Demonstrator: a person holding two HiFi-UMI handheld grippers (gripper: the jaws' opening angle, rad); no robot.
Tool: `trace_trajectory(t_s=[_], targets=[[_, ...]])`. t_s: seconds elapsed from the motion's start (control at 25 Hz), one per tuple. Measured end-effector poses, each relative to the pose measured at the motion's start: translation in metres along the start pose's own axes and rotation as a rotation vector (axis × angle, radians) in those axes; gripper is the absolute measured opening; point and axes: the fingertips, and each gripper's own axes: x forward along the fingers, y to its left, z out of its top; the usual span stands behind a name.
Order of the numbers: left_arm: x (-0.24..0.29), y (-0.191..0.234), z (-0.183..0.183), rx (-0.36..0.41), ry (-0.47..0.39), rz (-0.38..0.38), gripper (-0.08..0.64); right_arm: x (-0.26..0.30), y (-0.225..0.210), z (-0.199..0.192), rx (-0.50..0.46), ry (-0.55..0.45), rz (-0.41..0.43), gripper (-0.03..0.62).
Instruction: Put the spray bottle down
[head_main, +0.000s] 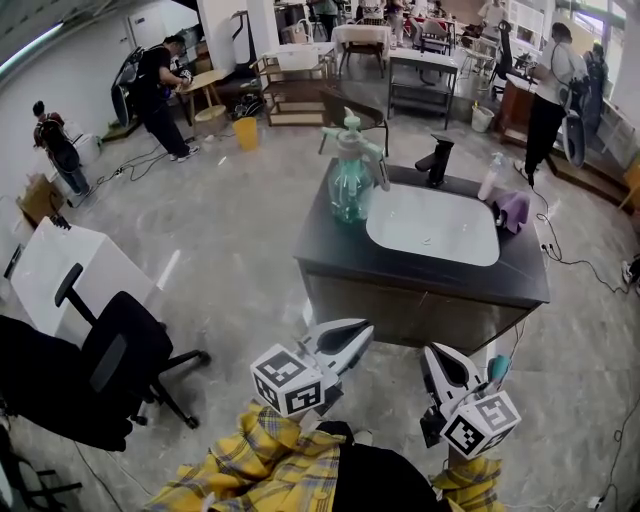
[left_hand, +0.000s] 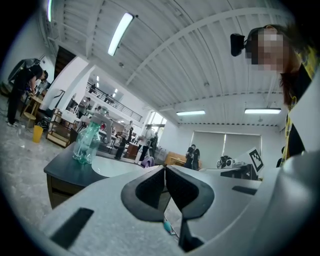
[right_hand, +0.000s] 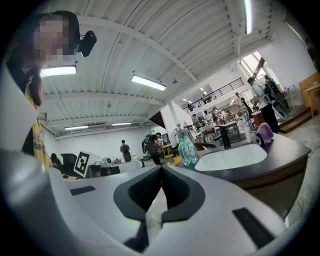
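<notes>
We look down on a dark vanity counter (head_main: 330, 255) standing alone on a grey floor (head_main: 230, 240), with a black office chair (head_main: 120, 365) well apart at the left. A white basin (head_main: 384, 238) is sunk into the counter's top. Nearer to us, short of the counter's front edge and touching nothing on it, we hold the left gripper (head_main: 360, 330) and the right gripper (head_main: 431, 352) side by side, both pointing level toward the counter. In each gripper view we see the two dark pads met at their tips, with nothing caught between them. The spray bottle (head_main: 351, 180), clear green with a pale trigger head, stands upright on the counter's top at its far left corner, just beside the basin's left rim and apart from both grippers. A black faucet (head_main: 437, 160) rises behind the basin, and a purple cloth (head_main: 513, 210) lies at the basin's right.
</notes>
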Motion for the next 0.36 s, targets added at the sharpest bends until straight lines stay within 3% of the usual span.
trace_trajectory(t_s=[0.36], targets=[[-0.01, -0.013, 0.005, 0.006, -0.008, 0.004, 0.008, -0.007, 0.009, -0.003, 0.014, 0.01, -0.018, 0.006]])
